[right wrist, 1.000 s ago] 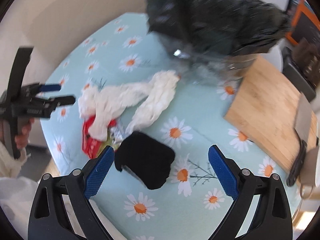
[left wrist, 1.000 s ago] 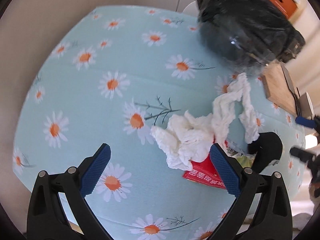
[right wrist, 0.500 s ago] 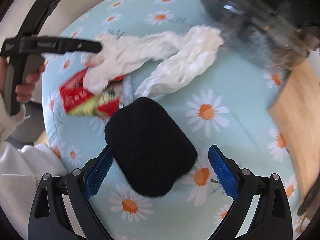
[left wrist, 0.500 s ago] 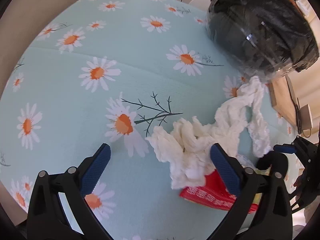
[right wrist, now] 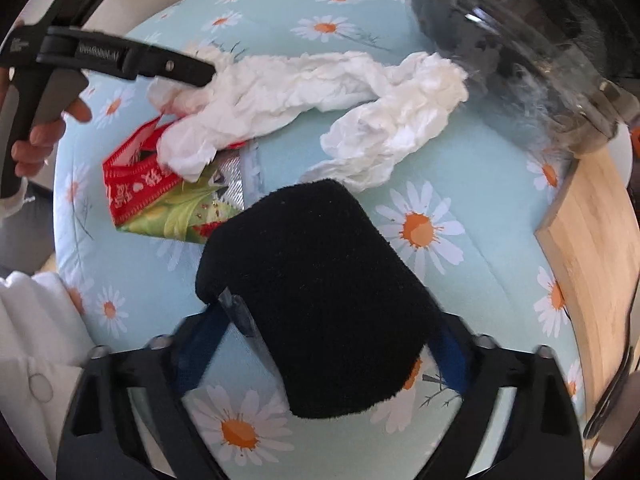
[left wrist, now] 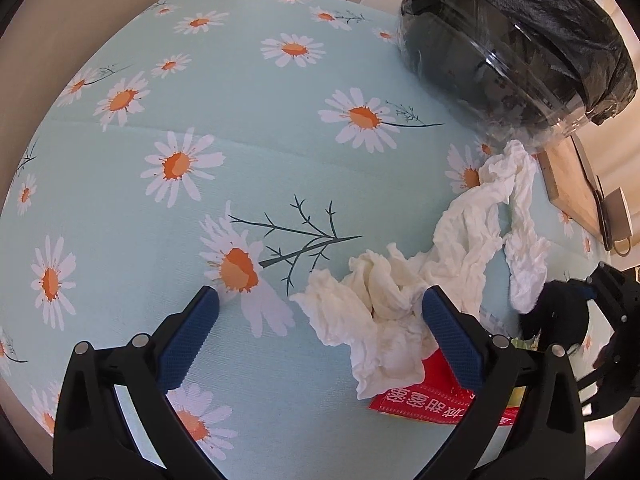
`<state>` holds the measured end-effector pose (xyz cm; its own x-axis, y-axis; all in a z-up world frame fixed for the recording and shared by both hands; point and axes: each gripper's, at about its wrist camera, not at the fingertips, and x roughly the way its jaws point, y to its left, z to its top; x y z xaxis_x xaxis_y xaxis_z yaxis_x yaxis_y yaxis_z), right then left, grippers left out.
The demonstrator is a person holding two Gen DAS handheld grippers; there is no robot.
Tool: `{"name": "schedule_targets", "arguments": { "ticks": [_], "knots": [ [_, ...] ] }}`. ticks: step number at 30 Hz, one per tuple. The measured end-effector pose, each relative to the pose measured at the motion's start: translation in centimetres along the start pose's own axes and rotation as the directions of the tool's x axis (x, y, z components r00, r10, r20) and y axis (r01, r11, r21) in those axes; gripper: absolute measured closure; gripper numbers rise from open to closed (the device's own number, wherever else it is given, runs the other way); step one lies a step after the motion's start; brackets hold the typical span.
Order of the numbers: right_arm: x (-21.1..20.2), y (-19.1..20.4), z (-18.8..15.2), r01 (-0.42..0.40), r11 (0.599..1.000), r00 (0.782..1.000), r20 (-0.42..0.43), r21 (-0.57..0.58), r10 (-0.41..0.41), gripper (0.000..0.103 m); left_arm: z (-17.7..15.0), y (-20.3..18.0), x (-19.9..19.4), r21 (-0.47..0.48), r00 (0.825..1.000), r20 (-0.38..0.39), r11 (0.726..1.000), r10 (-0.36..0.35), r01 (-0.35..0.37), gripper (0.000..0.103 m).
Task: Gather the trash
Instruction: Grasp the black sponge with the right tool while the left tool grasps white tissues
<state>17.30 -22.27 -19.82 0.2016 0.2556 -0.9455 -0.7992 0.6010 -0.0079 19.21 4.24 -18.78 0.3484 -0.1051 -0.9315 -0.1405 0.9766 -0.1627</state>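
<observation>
Crumpled white tissue (left wrist: 400, 300) (right wrist: 304, 92) lies on the daisy tablecloth, partly over a red and green snack wrapper (left wrist: 424, 400) (right wrist: 160, 200). My left gripper (left wrist: 316, 312) is open, its right finger touching the tissue's near end. A black fuzzy cloth pouch (right wrist: 320, 296) (left wrist: 560, 316) sits between the open fingers of my right gripper (right wrist: 328, 344), which stand close beside it. The black-lined clear trash bin (left wrist: 512, 44) (right wrist: 532, 32) stands at the back right.
A wooden cutting board (right wrist: 592, 248) (left wrist: 572, 188) with a knife lies to the right of the bin. The table's round edge drops off near both grippers. A chair back shows beyond the table.
My left gripper has moved forward to the tissue's near end. My right gripper has moved down and forward, so the black pouch now sits between its fingers.
</observation>
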Motion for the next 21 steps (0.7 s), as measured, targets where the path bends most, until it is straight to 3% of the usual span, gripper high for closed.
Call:
{"name": "schedule_targets", "arguments": {
  "ticks": [4, 7, 8, 9, 12, 21],
  "knots": [
    [-0.8, -0.6, -0.5, -0.002, 1.0, 1.0, -0.023, 0.016, 0.002, 0.038, 0.0, 0.0, 0.0, -0.011, 1.0, 0.008, 1.0, -0.004, 0.004, 0.008],
    [-1.7, -0.4, -1.3, 0.006, 0.999, 1.0, -0.019, 0.036, -0.006, 0.038, -0.6, 0.3, -0.9, -0.014, 0.996, 0.006, 0.996, -0.086, 0.086, 0.042],
    [-1.9, -0.3, -1.5, 0.009, 0.999, 1.0, -0.017, 0.041, -0.008, 0.038, -0.6, 0.4, -0.9, -0.028, 0.99, -0.01, 0.99, -0.142, 0.141, 0.061],
    [-2.2, -0.3, -1.7, 0.009, 0.999, 1.0, -0.015, 0.052, -0.008, 0.038, -0.7, 0.6, -0.9, -0.044, 0.985, -0.017, 0.985, -0.169, 0.169, 0.066],
    [-3.1, -1.0, -2.4, 0.008, 0.997, 1.0, -0.012, 0.083, -0.007, 0.038, -1.0, 0.4, -1.5, -0.044, 0.988, -0.009, 0.987, -0.157, 0.157, 0.077],
    [-6.1, -3.4, -4.3, 0.027, 0.985, 0.999, 0.037, 0.168, -0.033, 0.038, -1.1, -1.5, -4.2, 0.066, 0.995, -0.01, 0.993, -0.101, 0.101, 0.082]
  ]
}}
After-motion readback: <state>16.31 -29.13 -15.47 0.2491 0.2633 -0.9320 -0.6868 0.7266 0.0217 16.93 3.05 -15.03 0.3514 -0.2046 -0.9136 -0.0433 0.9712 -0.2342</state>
